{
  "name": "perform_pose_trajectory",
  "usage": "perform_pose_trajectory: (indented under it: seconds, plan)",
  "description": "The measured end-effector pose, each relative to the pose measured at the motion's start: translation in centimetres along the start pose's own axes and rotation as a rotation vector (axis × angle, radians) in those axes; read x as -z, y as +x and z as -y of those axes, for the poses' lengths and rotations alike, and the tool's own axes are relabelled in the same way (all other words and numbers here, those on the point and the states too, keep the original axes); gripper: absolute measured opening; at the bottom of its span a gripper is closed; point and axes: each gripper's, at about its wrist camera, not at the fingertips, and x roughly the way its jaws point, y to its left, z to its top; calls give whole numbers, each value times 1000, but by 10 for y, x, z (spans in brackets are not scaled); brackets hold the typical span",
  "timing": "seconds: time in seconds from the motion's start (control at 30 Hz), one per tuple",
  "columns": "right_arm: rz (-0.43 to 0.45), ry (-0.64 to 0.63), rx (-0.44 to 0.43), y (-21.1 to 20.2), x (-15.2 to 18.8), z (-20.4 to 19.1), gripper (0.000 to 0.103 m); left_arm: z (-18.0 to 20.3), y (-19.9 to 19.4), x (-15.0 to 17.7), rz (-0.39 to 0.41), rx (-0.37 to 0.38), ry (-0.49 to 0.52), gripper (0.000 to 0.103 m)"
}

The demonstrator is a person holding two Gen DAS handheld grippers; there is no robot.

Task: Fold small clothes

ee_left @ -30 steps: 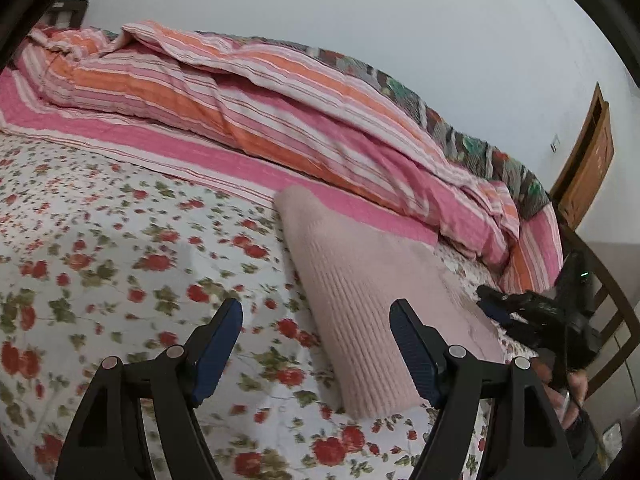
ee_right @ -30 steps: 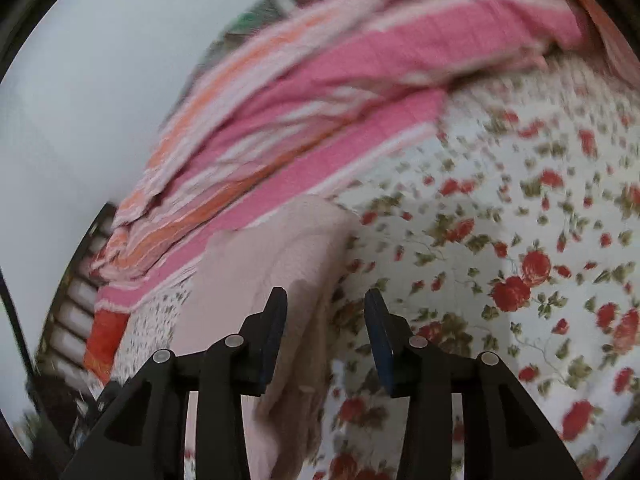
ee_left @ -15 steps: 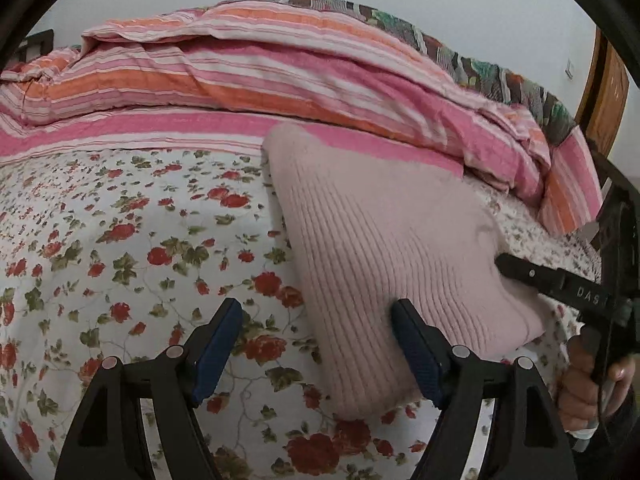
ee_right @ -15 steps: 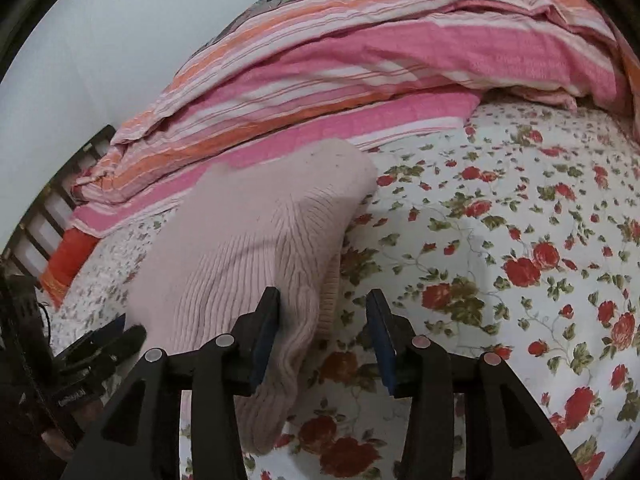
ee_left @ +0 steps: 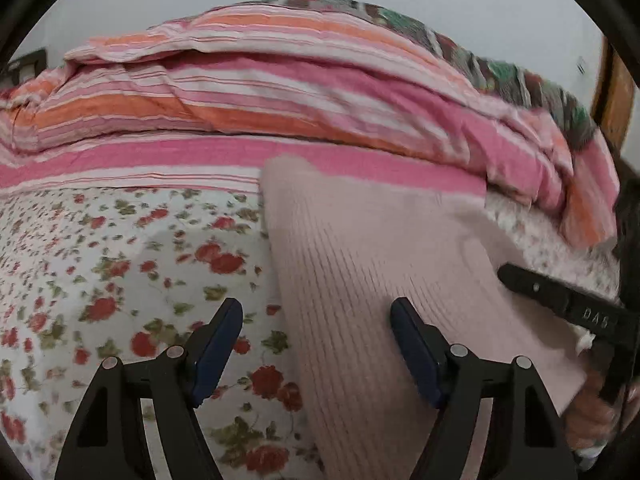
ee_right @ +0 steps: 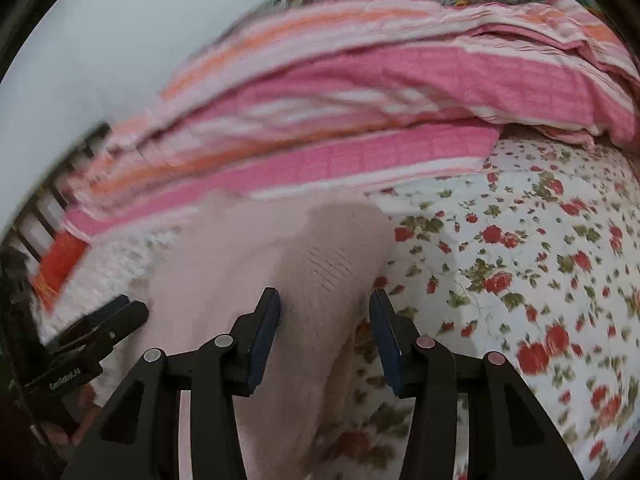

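A pale pink ribbed knit garment (ee_left: pixel 372 280) is laid on the floral bedsheet (ee_left: pixel 120 264), just below the striped quilt (ee_left: pixel 280 112).

The left gripper (ee_left: pixel 316 344) is held wide open over the knit's left edge, nothing gripped. The right gripper (ee_right: pixel 324 336) is opening, the knit's edge seen between its jaws but not pinched. The knit is judged soft, light and stretchy; it is best taken at a corner or hem, through all layers.
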Motion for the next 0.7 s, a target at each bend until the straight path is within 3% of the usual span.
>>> perform_pose_trajectory:
  seconds: [0.07,0.17,0.37,0.7]
  plan:
    - [10,-3,26,9,9,5,55,0,0,0,0,8,-3,76]
    - [11,21,46,10,10,10,55,-1,2,0,-1,4,-6,78]
    - [69,-75,163,6,19,-9,55,1,1,1,3,-4,-2,78]
    - [68,-44,123,6,19,-2,60,-1,1,3,6,-1,-9,78]
